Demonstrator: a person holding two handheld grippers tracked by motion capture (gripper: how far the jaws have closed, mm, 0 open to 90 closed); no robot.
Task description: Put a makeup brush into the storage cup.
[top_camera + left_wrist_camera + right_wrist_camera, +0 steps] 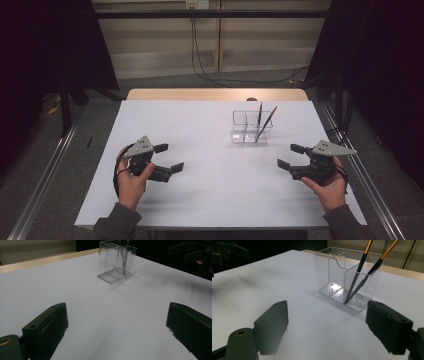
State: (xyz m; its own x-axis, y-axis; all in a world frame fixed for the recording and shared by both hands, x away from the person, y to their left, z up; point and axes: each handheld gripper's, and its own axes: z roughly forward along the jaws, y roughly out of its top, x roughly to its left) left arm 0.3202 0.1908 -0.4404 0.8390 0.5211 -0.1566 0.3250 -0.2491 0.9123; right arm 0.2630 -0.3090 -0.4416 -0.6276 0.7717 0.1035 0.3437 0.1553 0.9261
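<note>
A clear plastic holder (248,129) with two compartments stands on the white table (210,195), right of the middle toward the back. Two dark brushes (265,122) with gold bands lean in its right compartment; in the right gripper view the brushes (359,277) stand in the holder (332,277) straight ahead. My left gripper (169,157) rests at the left of the table, jaws wide open and empty (117,332). My right gripper (291,156) sits at the right, also open with nothing between its jaws (327,327). The holder (115,262) lies well beyond the left gripper.
A wooden strip (217,94) runs along the table's far edge. Cables (200,55) hang down the back wall. Metal rails (45,175) flank the table on both sides, and dark curtains close in left and right.
</note>
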